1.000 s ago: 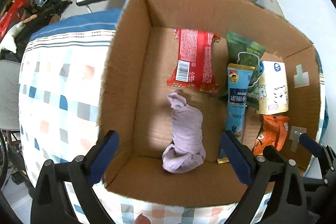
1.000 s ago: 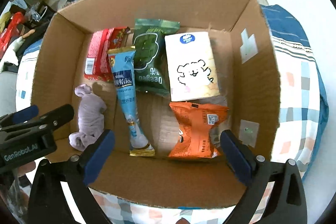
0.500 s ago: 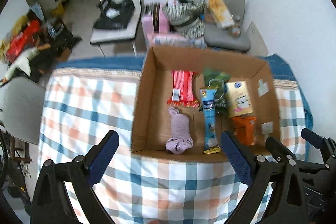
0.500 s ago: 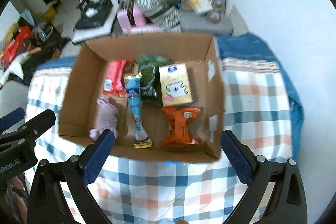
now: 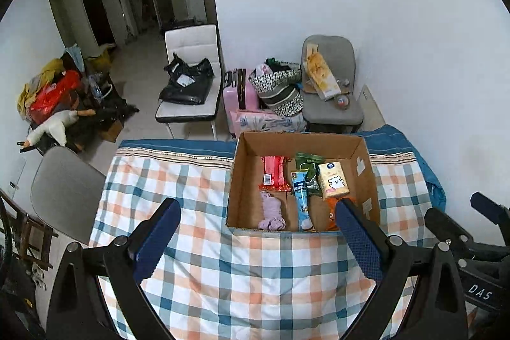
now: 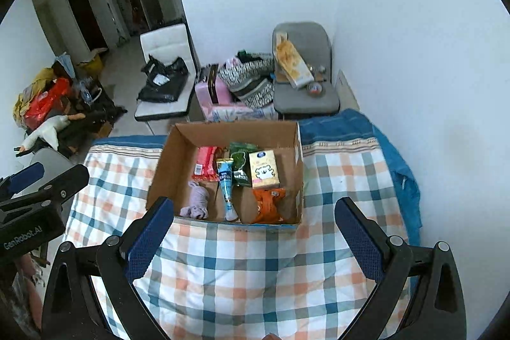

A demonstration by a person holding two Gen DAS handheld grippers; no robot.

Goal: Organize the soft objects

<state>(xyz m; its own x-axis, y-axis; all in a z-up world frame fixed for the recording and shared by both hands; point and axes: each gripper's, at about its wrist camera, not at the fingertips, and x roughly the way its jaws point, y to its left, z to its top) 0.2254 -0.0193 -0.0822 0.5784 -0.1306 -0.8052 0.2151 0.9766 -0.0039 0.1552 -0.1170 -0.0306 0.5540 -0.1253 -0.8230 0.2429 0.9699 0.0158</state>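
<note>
An open cardboard box (image 5: pixel 244 148) (image 6: pixel 165 168) stands on a checked cloth. In it lie a lilac rolled cloth (image 5: pixel 271 211) (image 6: pixel 196 201), a red packet (image 5: pixel 273 174) (image 6: pixel 205 163), a blue tube packet (image 5: pixel 301 196) (image 6: pixel 226 185), a green packet (image 5: pixel 307 168) (image 6: pixel 240 161), a cream tissue pack (image 5: pixel 333 185) (image 6: pixel 264 172) and an orange packet (image 5: pixel 333 207) (image 6: pixel 269 203). My left gripper (image 5: pixel 256 239) is open and empty, well back from the box. My right gripper (image 6: pixel 253 236) is open and empty, also back from the box.
The checked cloth (image 5: pixel 178 193) (image 6: pixel 338 180) covers the table. Beyond it stand a white chair with a black bag (image 5: pixel 189 78), a pink suitcase (image 5: pixel 239 91), a grey chair (image 5: pixel 331 104) with a snack box, and clutter on the floor at left (image 5: pixel 54 104). A white wall is at right.
Both grippers have pulled far back and up from just above the box. The box now looks small, and the whole table and room are in view. The box contents have not moved.
</note>
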